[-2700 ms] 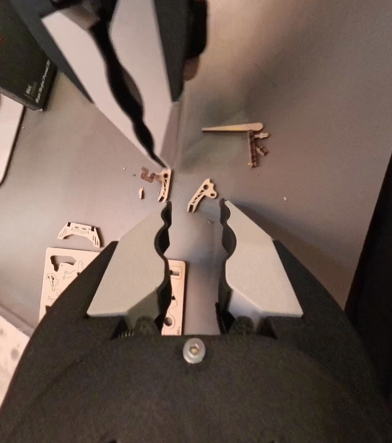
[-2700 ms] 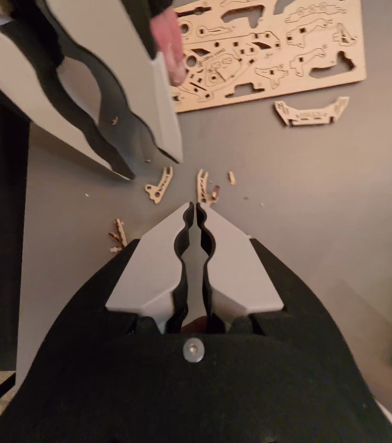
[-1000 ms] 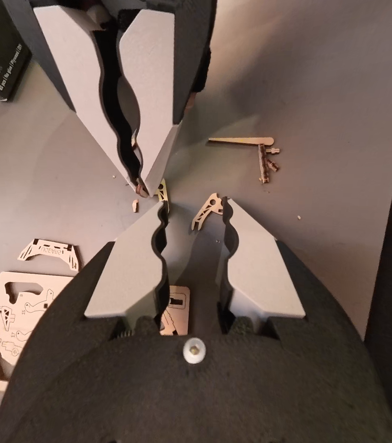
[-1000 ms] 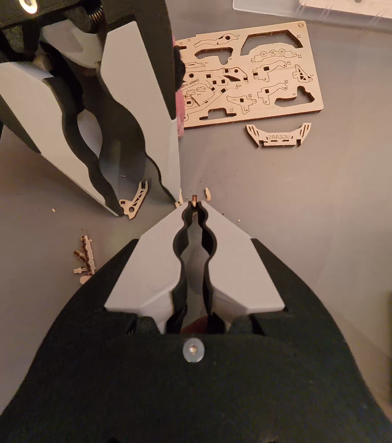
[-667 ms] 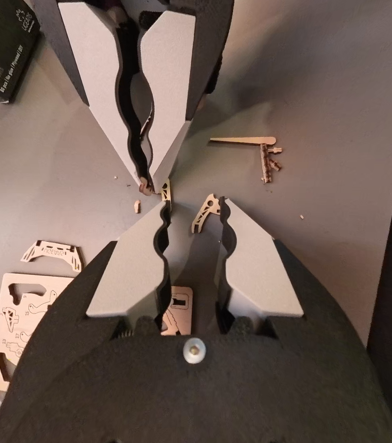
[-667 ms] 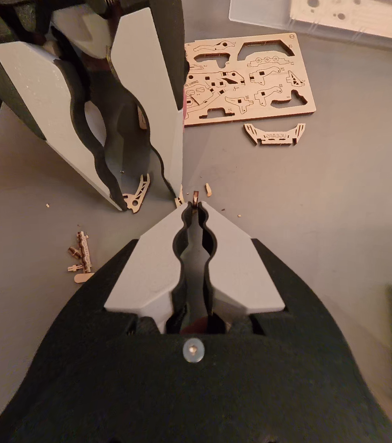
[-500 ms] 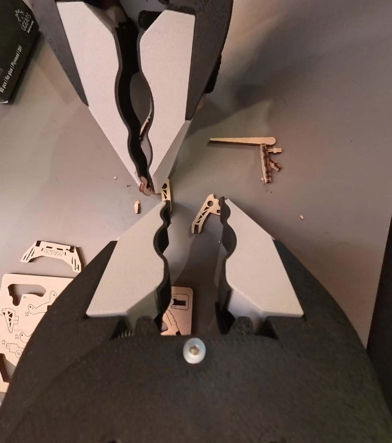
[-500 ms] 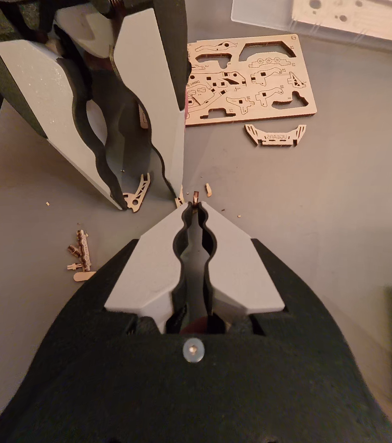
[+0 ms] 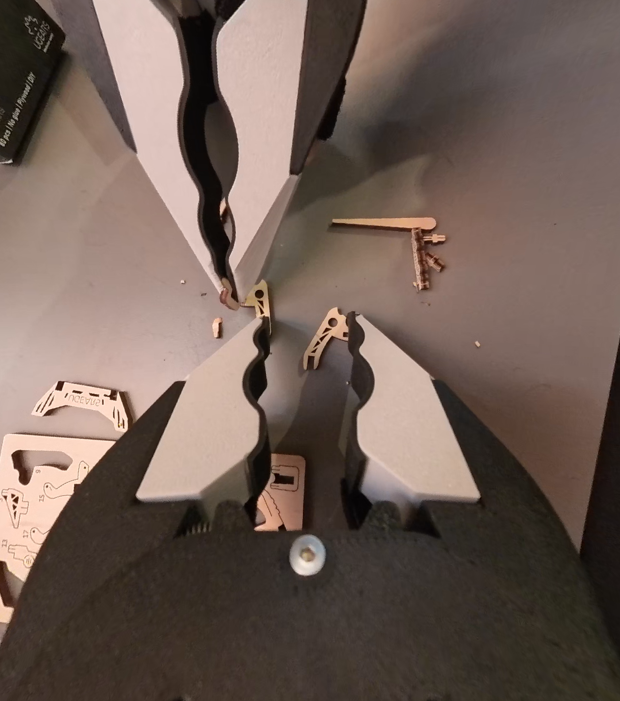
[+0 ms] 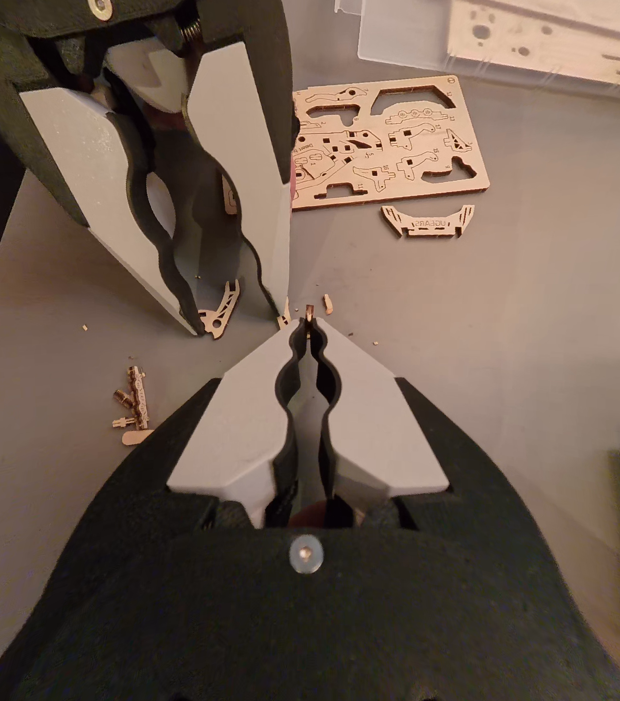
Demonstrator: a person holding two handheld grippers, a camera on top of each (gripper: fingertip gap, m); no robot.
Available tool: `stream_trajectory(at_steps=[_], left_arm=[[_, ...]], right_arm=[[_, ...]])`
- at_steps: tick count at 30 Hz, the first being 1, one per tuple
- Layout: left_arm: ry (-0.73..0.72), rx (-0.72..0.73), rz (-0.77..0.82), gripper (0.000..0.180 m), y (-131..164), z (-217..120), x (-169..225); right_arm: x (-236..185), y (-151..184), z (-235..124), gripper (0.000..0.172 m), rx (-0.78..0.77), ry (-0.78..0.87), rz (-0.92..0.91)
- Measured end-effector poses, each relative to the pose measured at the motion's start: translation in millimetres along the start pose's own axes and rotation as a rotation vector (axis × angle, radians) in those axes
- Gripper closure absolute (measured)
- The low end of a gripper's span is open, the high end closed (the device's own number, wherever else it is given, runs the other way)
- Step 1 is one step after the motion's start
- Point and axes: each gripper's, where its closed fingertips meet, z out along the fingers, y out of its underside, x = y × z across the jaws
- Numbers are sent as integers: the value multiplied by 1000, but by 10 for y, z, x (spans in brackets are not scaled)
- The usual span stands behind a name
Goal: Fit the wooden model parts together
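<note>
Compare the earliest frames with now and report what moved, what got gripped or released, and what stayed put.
The right gripper came in beside the left and closed its tips on a small wooden piece that it was not holding at first. The left gripper came down with open jaws around a lattice strut lying on the table, one pad touching its edge, not clamped. The parts sheet, curved bracket and pin cluster stayed put.

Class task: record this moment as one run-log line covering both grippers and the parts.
right gripper: shut on small wooden part | left gripper: open, strut between jaws on table
</note>
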Motion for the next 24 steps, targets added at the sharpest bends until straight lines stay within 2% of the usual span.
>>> stream_trajectory(at_steps=[19, 24], left_arm=[[-3, 5, 3, 142, 0, 3, -8], [2, 4, 3, 142, -3, 4, -7]], right_arm=[[-3, 40, -6, 171, 1, 32, -52], [-14, 23, -31, 172, -5, 45, -7]])
